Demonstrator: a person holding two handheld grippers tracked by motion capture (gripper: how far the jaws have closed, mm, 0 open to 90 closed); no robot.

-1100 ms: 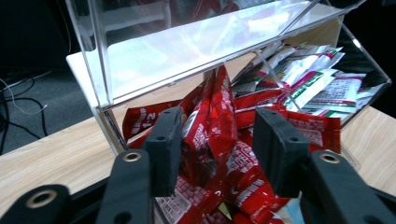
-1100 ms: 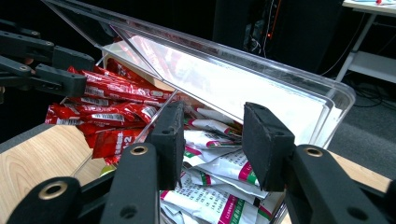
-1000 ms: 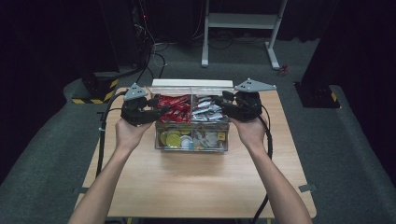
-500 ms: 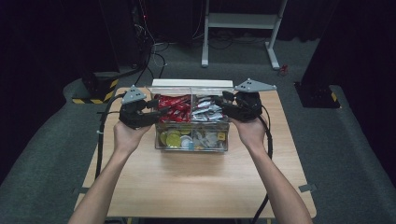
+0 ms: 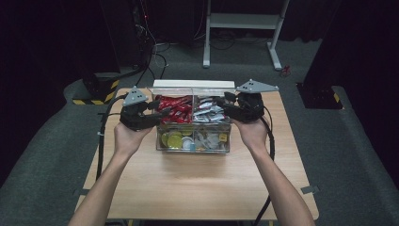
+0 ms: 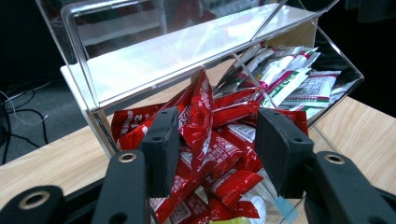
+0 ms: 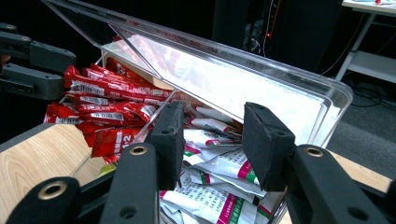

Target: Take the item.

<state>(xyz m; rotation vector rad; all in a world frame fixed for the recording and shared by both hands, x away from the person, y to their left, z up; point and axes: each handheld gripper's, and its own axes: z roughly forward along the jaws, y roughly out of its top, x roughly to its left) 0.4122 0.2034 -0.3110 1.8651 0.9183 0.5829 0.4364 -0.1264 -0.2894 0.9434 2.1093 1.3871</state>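
Clear acrylic organiser box (image 5: 194,141) sat at tabletop (image 5: 197,183) centre, toward the 12 o'clock edge, lid (image 5: 192,84) raised at the back. Upper tier: red sachets (image 5: 173,107) in the left compartment, white sachets (image 5: 209,109) in the right, a clear divider between them. Lower tier held yellow and pale round items (too small to identify).

Left gripper (image 5: 157,112) was at the box's 9 o'clock side, fingers (image 6: 161,149) wide apart, holding nothing; in the left gripper view one red sachet (image 6: 198,116) stood upright in the gap between them, apparently touching neither. Judged: positioned to close on that sachet, since it stood proud of the pile.

Right gripper (image 5: 225,104) was at the 3 o'clock side, fingers (image 7: 170,140) likewise spread and empty, aimed over the white sachets (image 7: 219,168). Whether they touched the packets could not be told.

Both hands approached from opposite flanks (likely to keep each arm over its own compartment and clear of the raised lid). Cables trailed back toward 6 o'clock along the forearms.
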